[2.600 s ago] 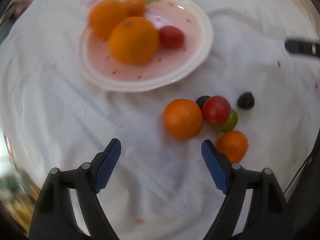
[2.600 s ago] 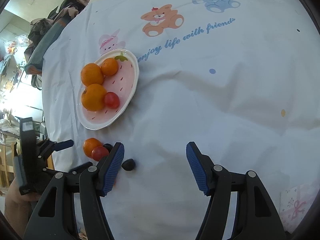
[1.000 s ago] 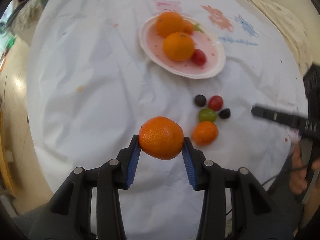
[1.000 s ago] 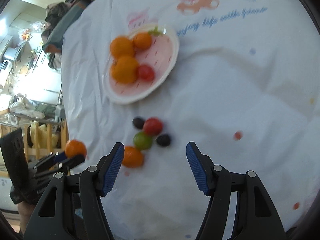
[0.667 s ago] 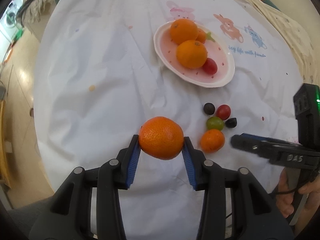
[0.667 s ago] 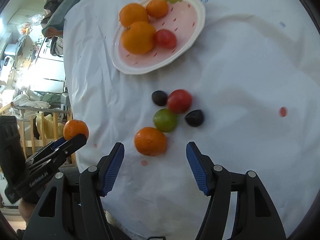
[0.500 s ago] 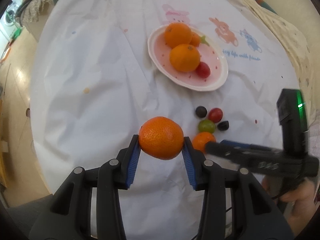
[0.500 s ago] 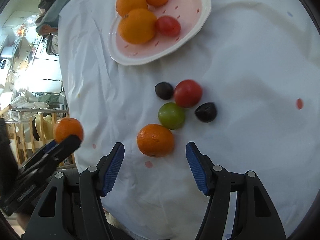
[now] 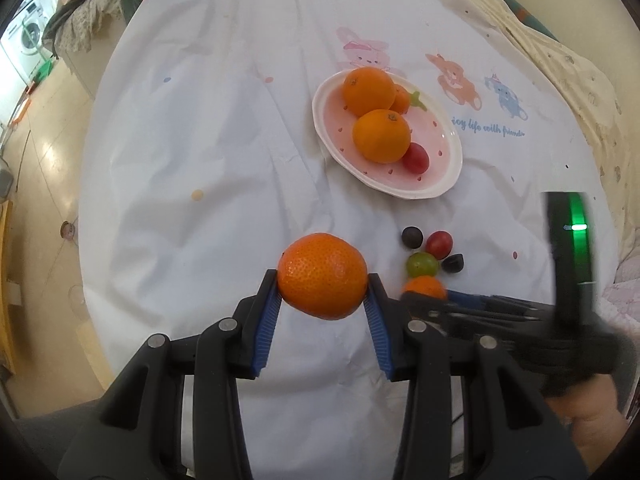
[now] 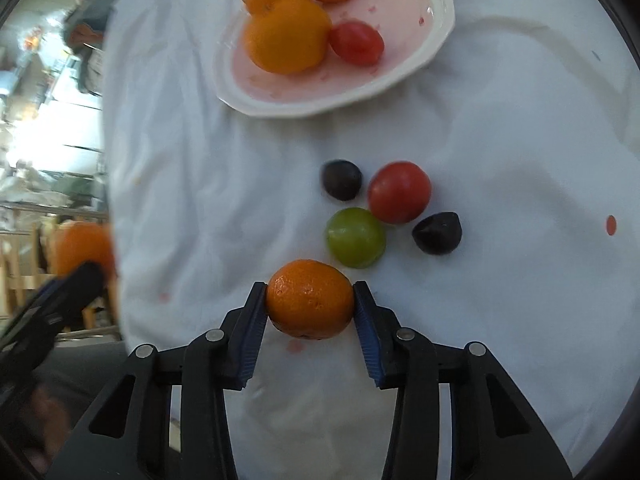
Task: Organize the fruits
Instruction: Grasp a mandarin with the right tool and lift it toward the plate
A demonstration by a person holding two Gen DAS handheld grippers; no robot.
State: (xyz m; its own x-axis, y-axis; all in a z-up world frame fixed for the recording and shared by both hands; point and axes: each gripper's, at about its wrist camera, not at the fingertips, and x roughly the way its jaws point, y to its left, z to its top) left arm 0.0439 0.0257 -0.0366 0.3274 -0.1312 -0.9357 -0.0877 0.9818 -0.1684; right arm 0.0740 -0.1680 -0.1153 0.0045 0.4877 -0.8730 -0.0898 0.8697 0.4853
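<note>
Orange mandarin now between right hand-held gripper pads.

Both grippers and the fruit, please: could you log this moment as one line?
left gripper: shut on large orange | right gripper: shut on small orange | plate: four fruits | cloth: four loose

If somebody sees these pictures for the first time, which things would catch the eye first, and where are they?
Each tool grips an orange: the left tool holds the large orange above the cloth, and the right tool clamps the small orange near the loose fruit. Beyond them, the pink plate already carries three oranges and a red tomato.
</note>
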